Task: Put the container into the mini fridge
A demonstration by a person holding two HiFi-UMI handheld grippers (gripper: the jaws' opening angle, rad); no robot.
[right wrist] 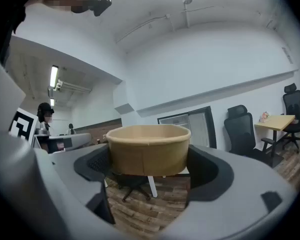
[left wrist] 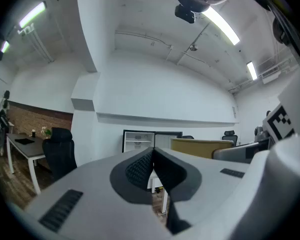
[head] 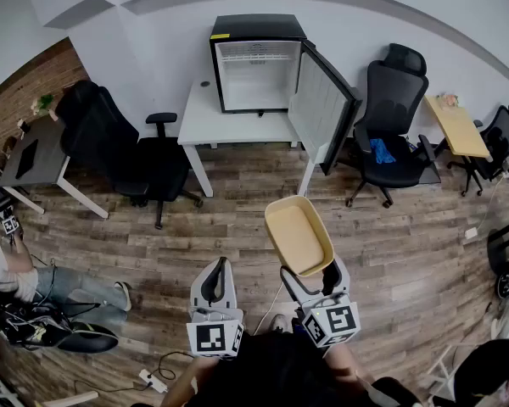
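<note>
A: Wood floor [head: 237, 219] runs out to a white table [head: 205, 124] at the far wall. The fridge [head: 256, 66] stands on it, door [head: 324, 108] swung open to the right.
B: Where's the container [head: 298, 235]?
A: Near us, clamped by its sides in the right gripper [head: 308, 271], jaws spread wide. The fridge lies well ahead, slightly left. The left gripper [head: 214, 281] is closed and empty.
B: Room inside?
A: It looks bare, but it's too far to make out the shelves.

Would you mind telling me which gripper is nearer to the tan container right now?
The right. The right gripper holds the container between its fingers; the left gripper, shut and empty, sits beside it, not touching.
</note>
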